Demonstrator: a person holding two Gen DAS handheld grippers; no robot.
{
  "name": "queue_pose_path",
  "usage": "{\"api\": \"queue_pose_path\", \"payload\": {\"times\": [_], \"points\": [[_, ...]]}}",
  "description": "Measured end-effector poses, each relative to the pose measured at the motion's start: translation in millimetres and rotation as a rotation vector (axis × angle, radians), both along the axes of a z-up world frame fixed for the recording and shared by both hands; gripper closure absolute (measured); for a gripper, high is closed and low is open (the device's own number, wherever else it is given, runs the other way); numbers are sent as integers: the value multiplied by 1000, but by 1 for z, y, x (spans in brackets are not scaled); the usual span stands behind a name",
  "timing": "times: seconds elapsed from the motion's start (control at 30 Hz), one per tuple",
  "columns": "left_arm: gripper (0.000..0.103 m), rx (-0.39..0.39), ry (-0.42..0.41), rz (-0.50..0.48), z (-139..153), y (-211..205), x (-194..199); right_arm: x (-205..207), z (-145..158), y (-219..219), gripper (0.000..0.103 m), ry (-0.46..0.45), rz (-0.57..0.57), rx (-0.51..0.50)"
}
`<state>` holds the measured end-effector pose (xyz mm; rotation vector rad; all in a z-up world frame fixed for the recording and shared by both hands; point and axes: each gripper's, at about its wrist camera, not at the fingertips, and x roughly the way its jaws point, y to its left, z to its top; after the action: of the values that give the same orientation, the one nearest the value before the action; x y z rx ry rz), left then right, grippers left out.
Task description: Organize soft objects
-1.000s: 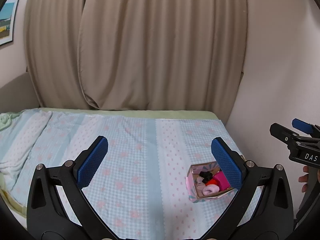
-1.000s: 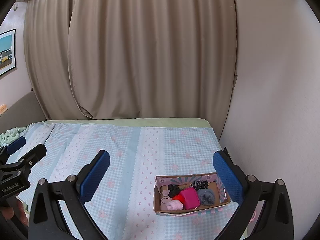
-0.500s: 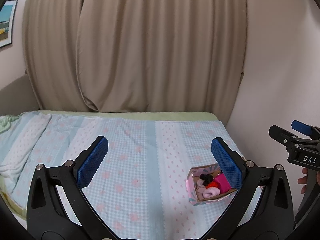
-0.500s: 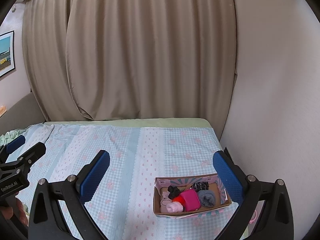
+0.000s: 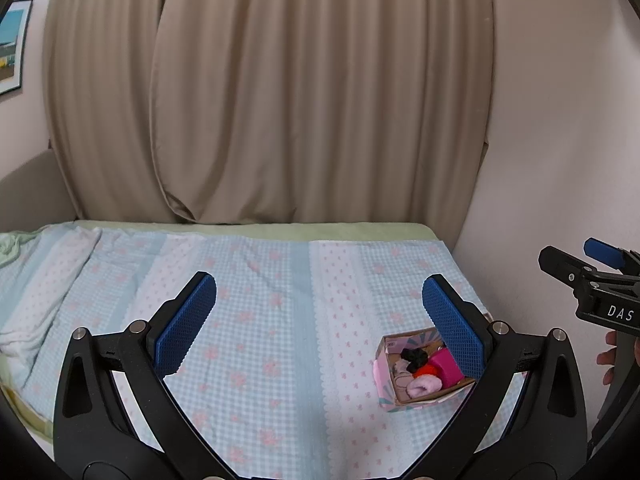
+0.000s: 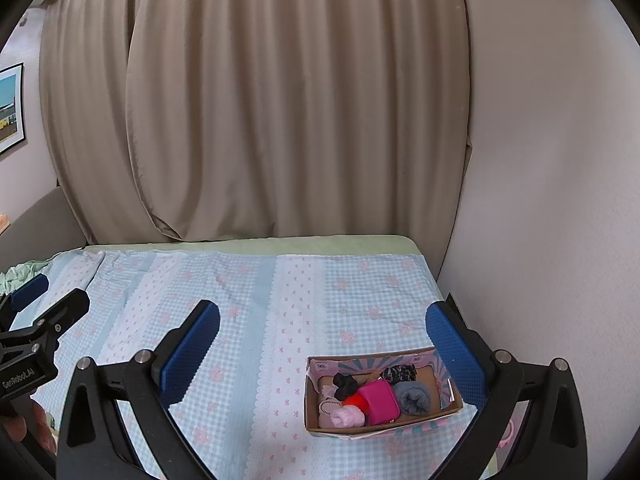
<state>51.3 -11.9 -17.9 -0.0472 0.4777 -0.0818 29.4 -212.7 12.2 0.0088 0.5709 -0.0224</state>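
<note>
A small cardboard box [image 6: 450, 394] with a pink patterned outside lies on the bed at the right, near the wall; it also shows in the left wrist view [image 5: 386, 386]. It holds soft items: a magenta pouch [image 6: 379, 401], a grey roll [image 6: 413, 397], a pink fluffy piece [image 6: 347, 417], a red piece [image 6: 353, 400] and black scrunchies [image 6: 346, 385]. My left gripper [image 5: 319, 320] is open and empty, above the bed left of the box. My right gripper [image 6: 322, 338] is open and empty, raised above the box.
The bed has a light blue checked sheet [image 6: 248, 304] with pink flowers. Beige curtains [image 6: 260, 100] hang behind it. A white wall [image 6: 552, 200] runs close along the right side. A crumpled green cloth [image 5: 10, 246] lies at the far left.
Both grippers have risen and drawn back slightly, so the box sits a little lower in both views. Both stay open and empty.
</note>
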Motion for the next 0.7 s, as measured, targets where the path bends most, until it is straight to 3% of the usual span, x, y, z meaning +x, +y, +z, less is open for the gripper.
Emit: {"api": "queue_pose_path", "payload": {"times": [0.37,0.7], "points": [[0,2,-2,3,-2,1,1,1,0,1,0,-1,1,-1],[0,59,-24,33,-2,-7,-4,2,0,1,0,-4,0,-3]]}}
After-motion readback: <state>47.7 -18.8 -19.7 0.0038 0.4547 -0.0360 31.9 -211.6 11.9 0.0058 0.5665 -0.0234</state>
